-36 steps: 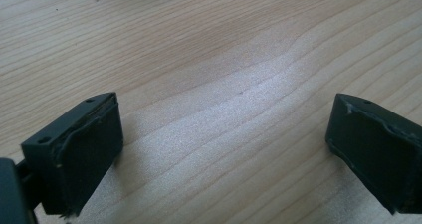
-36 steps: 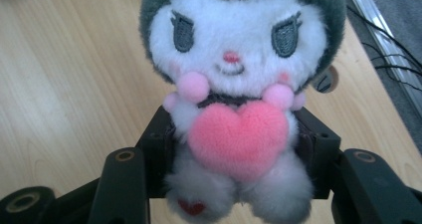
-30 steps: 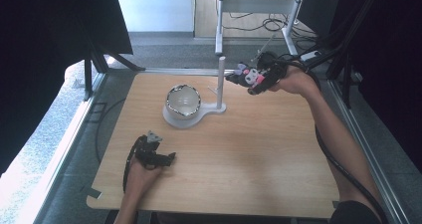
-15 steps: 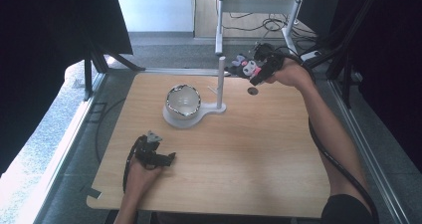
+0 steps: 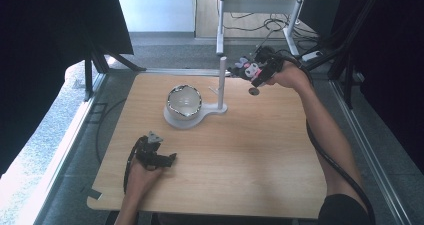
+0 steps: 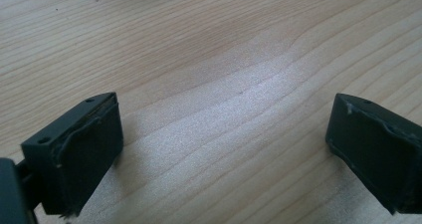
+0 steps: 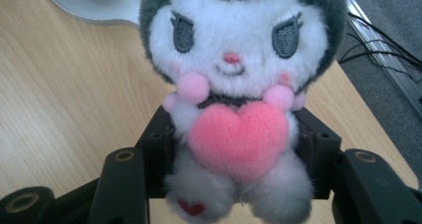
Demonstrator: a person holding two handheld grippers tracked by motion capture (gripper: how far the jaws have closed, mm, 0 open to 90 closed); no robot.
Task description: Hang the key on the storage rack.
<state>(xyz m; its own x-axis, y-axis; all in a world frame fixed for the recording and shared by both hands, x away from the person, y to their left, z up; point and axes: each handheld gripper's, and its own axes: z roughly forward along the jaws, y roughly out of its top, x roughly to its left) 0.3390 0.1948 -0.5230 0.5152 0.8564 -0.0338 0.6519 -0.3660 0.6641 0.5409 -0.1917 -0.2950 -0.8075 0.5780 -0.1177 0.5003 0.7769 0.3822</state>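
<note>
A plush toy (image 7: 234,79) with a white face, grey hood and pink heart sits between the jaws of my right gripper (image 7: 239,154), which is shut on its body. In the high view the right gripper (image 5: 252,70) holds the plush toy (image 5: 243,65) in the air, just right of the top of a white post (image 5: 222,80). The post rises from a white stand base (image 5: 172,121) that carries a round bowl (image 5: 183,101). My left gripper (image 5: 171,159) rests on the table near the front left. Its jaws stand wide apart over bare wood, and the left gripper (image 6: 224,149) holds nothing.
The wooden table (image 5: 250,155) has open room across its middle and right. A short peg (image 5: 214,90) sticks out of the post low down. A small dark round spot (image 5: 254,91) shows below the right hand. Cables and a white frame (image 5: 260,5) lie beyond the far edge.
My right gripper has carried the plush toy up and farther back, ending close to the top of the post. The left gripper has stayed put.
</note>
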